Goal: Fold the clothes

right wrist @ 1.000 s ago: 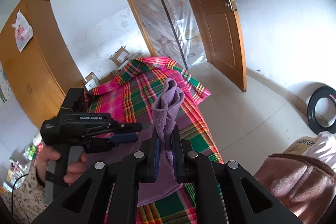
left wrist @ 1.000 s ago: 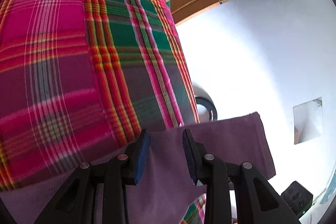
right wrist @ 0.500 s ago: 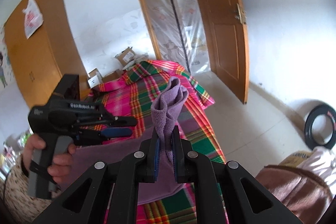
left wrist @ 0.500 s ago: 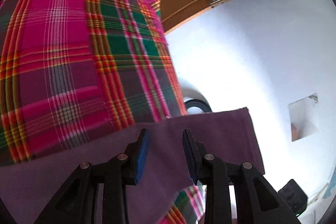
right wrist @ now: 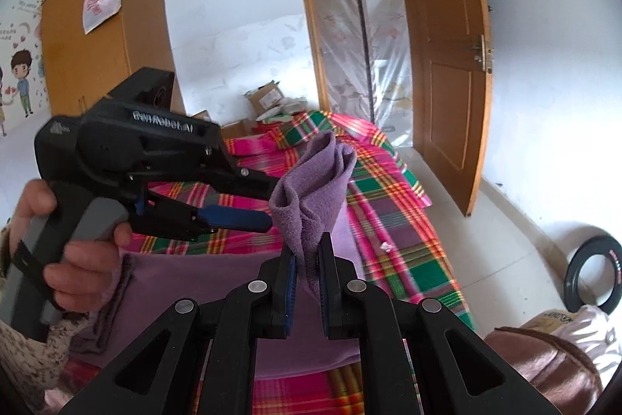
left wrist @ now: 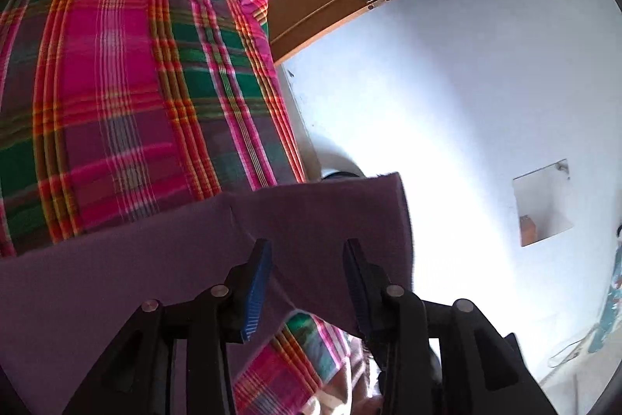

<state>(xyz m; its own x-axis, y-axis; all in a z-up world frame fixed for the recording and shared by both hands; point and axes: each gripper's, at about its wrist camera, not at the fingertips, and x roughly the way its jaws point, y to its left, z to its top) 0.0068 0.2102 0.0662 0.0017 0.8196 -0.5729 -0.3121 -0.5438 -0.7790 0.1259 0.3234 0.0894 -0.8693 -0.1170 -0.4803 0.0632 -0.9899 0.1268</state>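
Right gripper, lower centre of the right wrist view: jaws nearly closed, clamped on a bunched fold of the purple garment, which rises in a soft peak above the fingertips. Left gripper, lower centre of the left wrist view: jaws apart, nothing pinched; purple cloth lies behind and below them, contact not determinable. The rest of the garment is spread at lower centre over the plaid bedcover. Judgement: the fabric is light, fleecy and limp and will sag wherever unsupported; best taken at a hem or corner, such as the free corner right of centre. The garment's type and full outline are cut off by both frames. A hand holds the left tool at left.
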